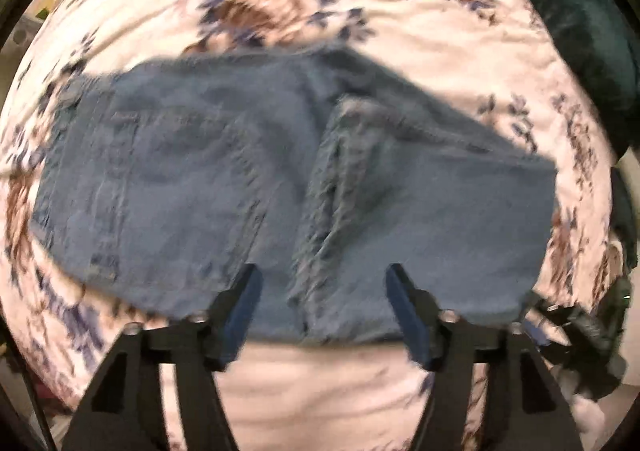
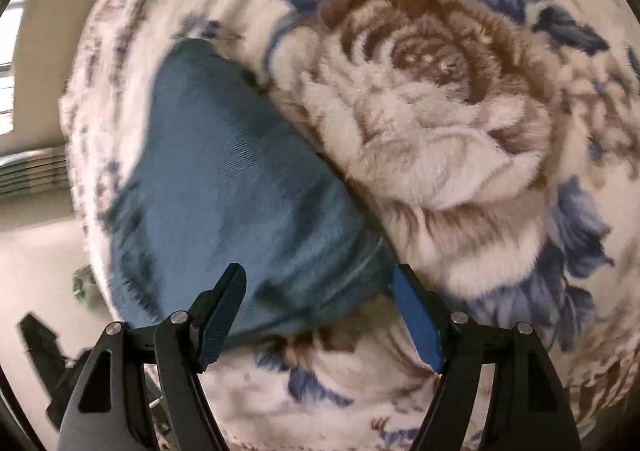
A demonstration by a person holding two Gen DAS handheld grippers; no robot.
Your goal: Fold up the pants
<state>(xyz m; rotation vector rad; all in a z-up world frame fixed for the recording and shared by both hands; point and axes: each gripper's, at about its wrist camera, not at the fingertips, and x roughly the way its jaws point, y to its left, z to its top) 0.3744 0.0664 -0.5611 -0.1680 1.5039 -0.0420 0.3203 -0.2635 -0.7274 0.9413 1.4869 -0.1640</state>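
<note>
Pants (image 1: 240, 179) are being left lying folded on the floral blanket (image 1: 460, 47), with left gripper (image 1: 320, 283) and right gripper (image 2: 320, 283) being held released, so the near edge is best gripped evenly.

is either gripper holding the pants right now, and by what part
Nothing is held. The left gripper and right gripper both stand open above the jeans, which lie folded on the floral blanket.

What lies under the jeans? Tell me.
The jeans lie flat on a floral blanket that shows on every side of them. Anything else beneath them would be hidden by the denim. Both pairs of jaws are open and hold nothing.
</note>
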